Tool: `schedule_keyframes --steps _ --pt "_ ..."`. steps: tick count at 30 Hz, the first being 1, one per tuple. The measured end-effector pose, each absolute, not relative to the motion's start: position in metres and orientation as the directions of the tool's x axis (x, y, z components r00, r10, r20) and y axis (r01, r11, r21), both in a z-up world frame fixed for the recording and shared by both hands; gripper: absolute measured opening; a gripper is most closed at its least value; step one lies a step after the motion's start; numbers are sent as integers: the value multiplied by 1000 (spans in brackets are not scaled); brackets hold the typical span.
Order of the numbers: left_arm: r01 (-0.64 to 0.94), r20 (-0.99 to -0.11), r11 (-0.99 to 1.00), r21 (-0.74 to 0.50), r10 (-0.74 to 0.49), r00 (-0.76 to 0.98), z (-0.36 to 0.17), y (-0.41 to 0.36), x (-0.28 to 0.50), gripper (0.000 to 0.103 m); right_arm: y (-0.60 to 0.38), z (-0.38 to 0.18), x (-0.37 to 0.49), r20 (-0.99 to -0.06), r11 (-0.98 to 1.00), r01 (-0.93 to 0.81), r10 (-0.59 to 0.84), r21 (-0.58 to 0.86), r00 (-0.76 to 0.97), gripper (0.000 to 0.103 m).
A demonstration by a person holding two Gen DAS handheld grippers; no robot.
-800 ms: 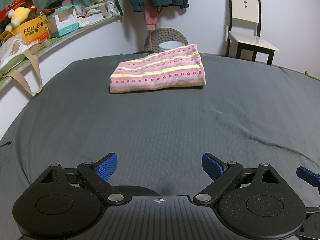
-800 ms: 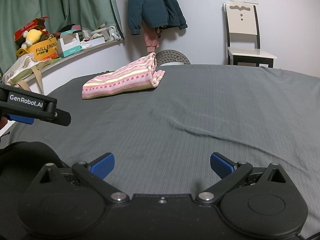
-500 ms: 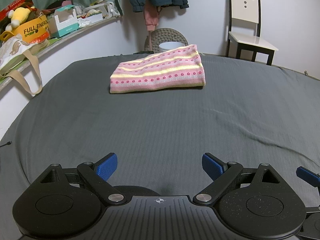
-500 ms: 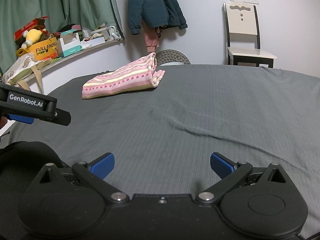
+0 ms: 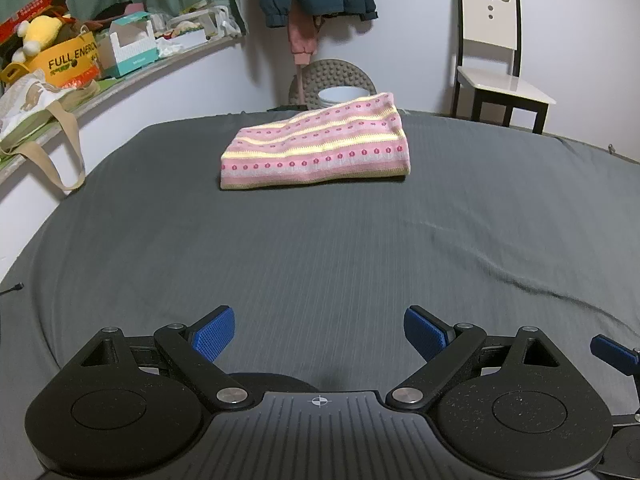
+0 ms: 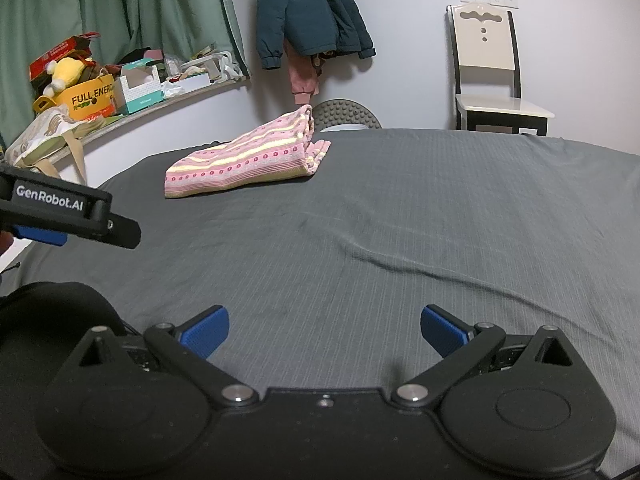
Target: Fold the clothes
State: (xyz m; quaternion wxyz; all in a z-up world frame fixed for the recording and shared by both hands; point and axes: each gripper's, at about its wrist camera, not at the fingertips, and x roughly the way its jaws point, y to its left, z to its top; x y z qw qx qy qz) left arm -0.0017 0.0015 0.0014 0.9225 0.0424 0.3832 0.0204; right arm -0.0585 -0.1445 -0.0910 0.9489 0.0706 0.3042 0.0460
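Note:
A pink and yellow striped knit garment [image 5: 320,150] lies folded into a flat rectangle near the far edge of the grey bed sheet [image 5: 320,248]. The right wrist view shows the same garment [image 6: 248,160] at the far left, its folded layers visible at the right end. My left gripper [image 5: 319,332] hovers low over the near part of the sheet, open and holding nothing. My right gripper [image 6: 324,330] is likewise open and empty, well short of the garment. The left gripper's body [image 6: 60,208] pokes in at the left of the right wrist view.
A cream and black chair [image 5: 496,64] stands beyond the bed at the right. A dark jacket [image 6: 308,16] hangs on the wall behind. A cluttered shelf [image 5: 80,60] with boxes and a tote bag runs along the left. A ridged wrinkle [image 6: 400,264] crosses the sheet.

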Motion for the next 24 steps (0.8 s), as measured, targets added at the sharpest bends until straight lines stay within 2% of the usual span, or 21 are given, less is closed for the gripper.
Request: schedule_keyframes --steps 24 --pt "2 -696 995 95 65 715 8 4 -4 92 -142 -89 -63 -541 986 -54 131 156 830 103"
